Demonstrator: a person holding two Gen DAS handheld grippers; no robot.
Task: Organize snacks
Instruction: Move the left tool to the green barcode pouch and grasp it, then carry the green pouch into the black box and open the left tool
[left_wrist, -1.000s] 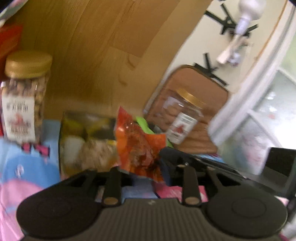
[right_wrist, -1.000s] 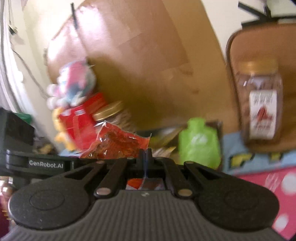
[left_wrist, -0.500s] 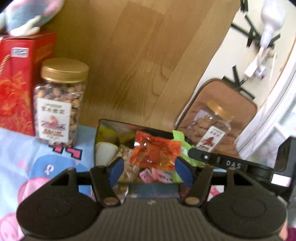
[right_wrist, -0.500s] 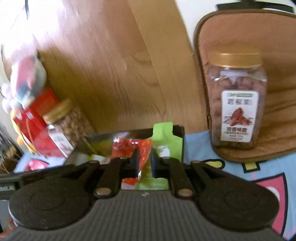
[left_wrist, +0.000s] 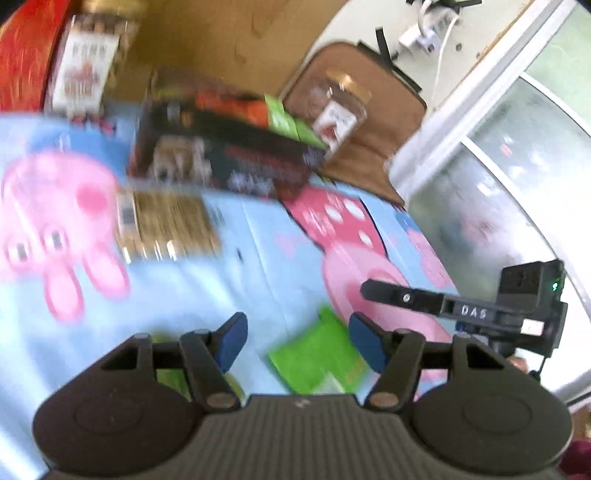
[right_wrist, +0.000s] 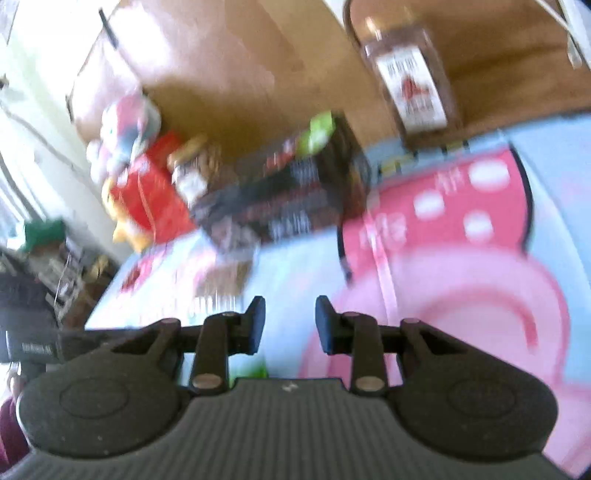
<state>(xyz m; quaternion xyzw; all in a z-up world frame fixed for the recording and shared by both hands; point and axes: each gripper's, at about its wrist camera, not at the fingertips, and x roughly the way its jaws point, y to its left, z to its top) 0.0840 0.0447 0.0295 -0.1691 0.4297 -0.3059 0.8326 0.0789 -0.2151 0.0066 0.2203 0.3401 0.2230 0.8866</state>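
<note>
Done: dark snack box (left_wrist: 221, 147) at the worktop's back holds orange and green packets | Left: green pouch (left_wrist: 317, 358), gold packet (left_wrist: 166, 225) lie loose | left hand-held gripper (left_wrist: 297, 341) half open, empty, above pouch | right hand-held gripper (right_wrist: 290, 325) jaws just opening, empty.

The left gripper (left_wrist: 297, 341) hangs with its blue-tipped fingers (left_wrist: 231, 338) parted and nothing between them, above a bright green flat snack pouch (left_wrist: 317, 360) lying on the pale blue cartoon-printed cloth (left_wrist: 255, 254) over the counter. Farther off, blurred, a dark open snack box (left_wrist: 221, 155) holds orange and green packets, a tan striped packet (left_wrist: 166, 225) lies just before it, and a gold-lidded clear jar (left_wrist: 340, 110) stands on a brown mat (left_wrist: 391, 122).
</note>
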